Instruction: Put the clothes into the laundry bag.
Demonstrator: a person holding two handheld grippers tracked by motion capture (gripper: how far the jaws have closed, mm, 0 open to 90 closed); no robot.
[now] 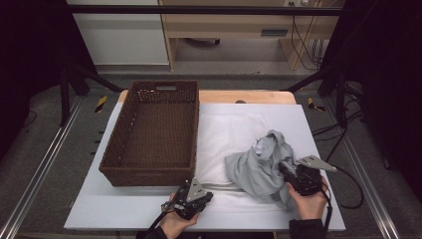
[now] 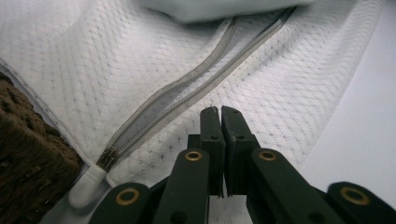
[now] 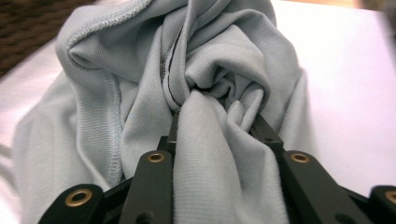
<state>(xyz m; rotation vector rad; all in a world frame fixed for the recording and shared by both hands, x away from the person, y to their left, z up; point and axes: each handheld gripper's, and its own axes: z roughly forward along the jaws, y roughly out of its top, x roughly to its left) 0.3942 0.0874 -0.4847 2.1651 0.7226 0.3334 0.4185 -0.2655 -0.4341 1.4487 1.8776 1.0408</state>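
A person's 2 hands are each holding 1 gripper over a white table (image 1: 99, 194). 1 brown wicker basket (image 1: 130, 172) is sitting at the left with nothing inside it. Beside it, 1 white mesh laundry bag (image 1: 224, 134) is lying flat, its 1 grey zipper (image 2: 154, 109) running toward the basket. The left gripper (image 1: 195, 195) is resting its pressed-together jaws on the mesh near the zipper. The right gripper (image 1: 287, 168) is pinching 1 crumpled grey shirt (image 1: 256, 167), which is lying on the bag's right side. Pale cabinets (image 1: 122, 37) are standing beyond the table, above a grey floor.
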